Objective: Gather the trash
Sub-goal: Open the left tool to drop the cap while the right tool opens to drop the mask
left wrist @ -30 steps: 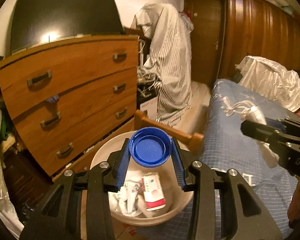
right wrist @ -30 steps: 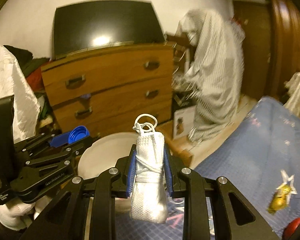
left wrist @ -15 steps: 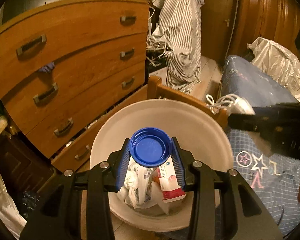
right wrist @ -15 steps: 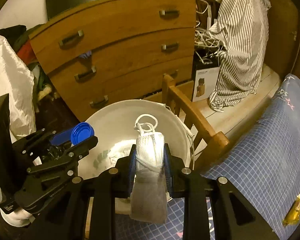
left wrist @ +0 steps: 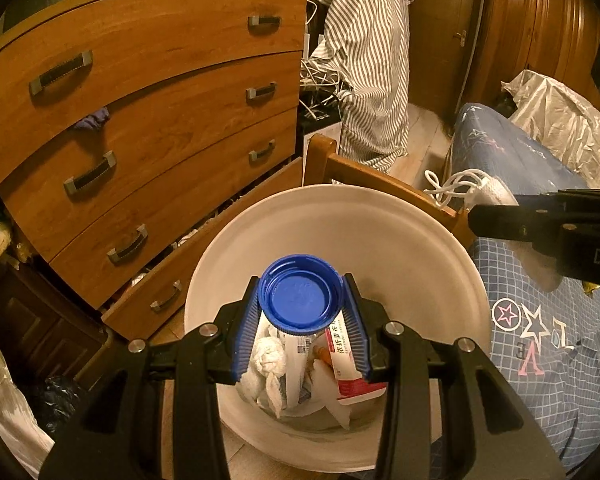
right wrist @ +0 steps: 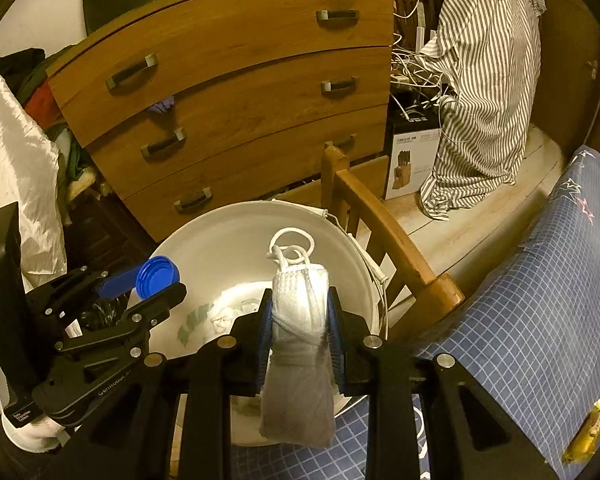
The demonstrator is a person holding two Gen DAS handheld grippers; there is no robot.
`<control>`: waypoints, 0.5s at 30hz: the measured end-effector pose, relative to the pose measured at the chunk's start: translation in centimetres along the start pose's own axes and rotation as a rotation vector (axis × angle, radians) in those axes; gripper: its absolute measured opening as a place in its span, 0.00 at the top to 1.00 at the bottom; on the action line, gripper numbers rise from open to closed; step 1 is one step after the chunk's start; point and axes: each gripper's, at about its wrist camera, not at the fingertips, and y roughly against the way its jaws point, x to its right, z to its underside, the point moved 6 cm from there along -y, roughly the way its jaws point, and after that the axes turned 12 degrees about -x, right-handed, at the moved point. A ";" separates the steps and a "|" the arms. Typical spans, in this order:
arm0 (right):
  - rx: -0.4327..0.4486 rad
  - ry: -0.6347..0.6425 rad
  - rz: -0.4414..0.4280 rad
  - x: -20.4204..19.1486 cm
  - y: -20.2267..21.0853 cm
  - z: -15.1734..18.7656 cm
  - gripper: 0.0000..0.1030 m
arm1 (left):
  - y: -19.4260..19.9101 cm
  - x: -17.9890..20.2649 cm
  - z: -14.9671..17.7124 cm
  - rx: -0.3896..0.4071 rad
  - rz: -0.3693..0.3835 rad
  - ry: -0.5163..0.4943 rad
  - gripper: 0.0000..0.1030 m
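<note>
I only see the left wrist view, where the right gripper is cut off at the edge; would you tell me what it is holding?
Observer: The right gripper is shut on a white mesh pouch with a cord loop at its top.
Operator: Thank you. Is the pouch over the bin?
Observer: Its upper end shows against the inside of the bin. The lower end hangs near the front rim, so I cannot say it is fully over.
Operator: Is there other trash on the bed?
Observer: A gold wrapper lies on the blue cover, off to the right.
</note>
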 end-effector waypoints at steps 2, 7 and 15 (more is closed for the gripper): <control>0.003 0.000 0.001 0.0 0.0 0.0 0.74 | -0.1 0.0 0.0 -0.001 0.001 0.001 0.63; 0.001 -0.001 0.001 0.0 0.1 0.1 0.74 | 0.0 0.3 0.2 -0.001 -0.002 0.002 0.63; 0.000 0.000 0.000 0.3 -0.2 -0.2 0.74 | -0.5 0.3 0.0 -0.006 -0.005 0.004 0.63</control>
